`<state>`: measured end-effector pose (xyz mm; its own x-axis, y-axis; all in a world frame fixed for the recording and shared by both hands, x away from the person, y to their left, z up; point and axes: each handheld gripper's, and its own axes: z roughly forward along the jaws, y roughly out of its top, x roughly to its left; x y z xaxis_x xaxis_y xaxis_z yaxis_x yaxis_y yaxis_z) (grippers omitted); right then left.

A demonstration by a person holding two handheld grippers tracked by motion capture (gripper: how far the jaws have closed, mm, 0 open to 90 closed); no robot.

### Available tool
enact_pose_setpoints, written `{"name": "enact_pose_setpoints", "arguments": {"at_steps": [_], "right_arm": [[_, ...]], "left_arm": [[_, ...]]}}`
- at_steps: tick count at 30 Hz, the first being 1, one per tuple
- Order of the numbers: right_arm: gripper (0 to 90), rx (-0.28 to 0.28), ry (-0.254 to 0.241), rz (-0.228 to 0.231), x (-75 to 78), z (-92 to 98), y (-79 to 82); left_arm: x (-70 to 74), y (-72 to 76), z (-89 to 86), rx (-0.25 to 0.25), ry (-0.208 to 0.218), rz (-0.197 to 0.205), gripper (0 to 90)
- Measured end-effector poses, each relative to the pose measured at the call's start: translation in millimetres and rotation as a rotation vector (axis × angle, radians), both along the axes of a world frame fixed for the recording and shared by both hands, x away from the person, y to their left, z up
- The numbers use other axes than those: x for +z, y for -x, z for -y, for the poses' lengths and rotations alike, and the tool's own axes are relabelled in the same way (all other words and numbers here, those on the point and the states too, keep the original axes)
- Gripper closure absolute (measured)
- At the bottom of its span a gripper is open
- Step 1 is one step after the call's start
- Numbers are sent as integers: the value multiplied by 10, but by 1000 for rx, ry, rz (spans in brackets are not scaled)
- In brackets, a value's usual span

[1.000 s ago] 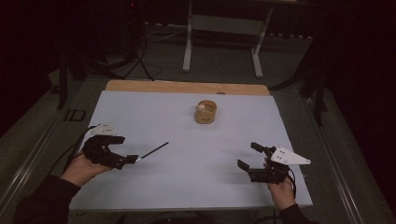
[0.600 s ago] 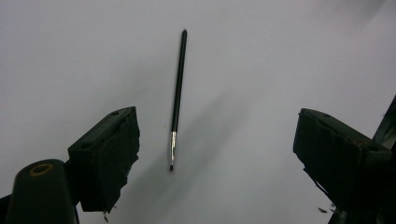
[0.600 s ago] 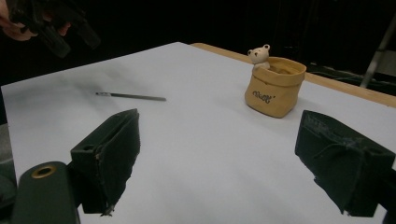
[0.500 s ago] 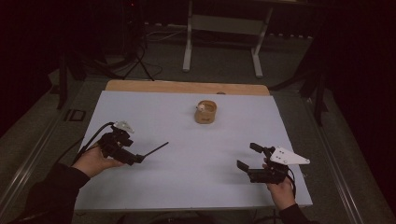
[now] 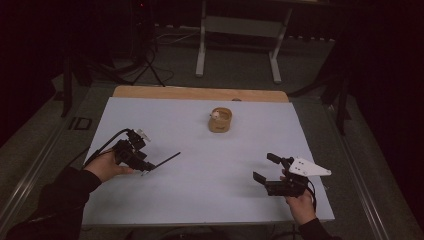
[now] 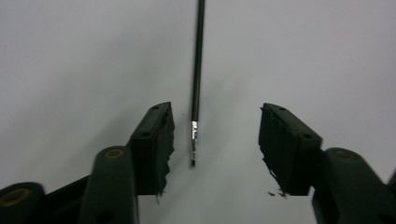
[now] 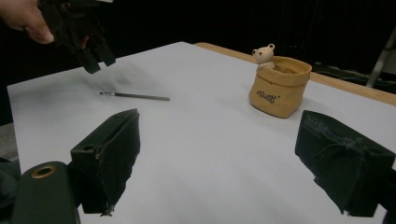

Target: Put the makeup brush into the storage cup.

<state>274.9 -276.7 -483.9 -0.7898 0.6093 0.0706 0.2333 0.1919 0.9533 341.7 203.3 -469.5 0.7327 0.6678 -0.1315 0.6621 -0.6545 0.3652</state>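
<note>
A thin dark brush (image 5: 162, 162) lies flat on the pale table (image 5: 210, 200), at the near left of the high view, its silver-banded end pointing toward the left gripper (image 5: 141, 166). That gripper hovers over this end. In the left gripper view the brush (image 6: 197, 79) runs up the middle, and its tip sits between the 2 black jaws, closer to the left one, touching neither. The jaws have just been closing and now stand about half open, with bare table showing on both sides of the tip. In the right gripper view the brush (image 7: 134, 96) rests on the table with the left gripper (image 7: 95, 58) just above its end.

The right gripper (image 5: 266, 172) sits at the near right, well apart from the brush, jaws wide open with nothing between them.

A small tan bag (image 5: 220, 120) with a little white bear figure (image 7: 264, 55) at its rim stands toward the far middle of the table.
</note>
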Motion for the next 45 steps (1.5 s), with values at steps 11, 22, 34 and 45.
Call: {"name": "enact_pose_setpoints", "arguments": {"at_steps": [11,22,34,45], "right_arm": [[137,3,-4,2,0,-3,-1],[139,-3,-2,12,8,-5,2],[139,-17,-4,11,9,6,-6],[139,-18,13,-2,-7,-10,-20]], "left_arm": [[-202,-89,145,-56,-87,-52,576],[-344,-176,226,-99,-145,-75,715],[-454,-182,237,-119,-182,-95,785],[-459,-177,269,-144,-209,-80,852]]}}
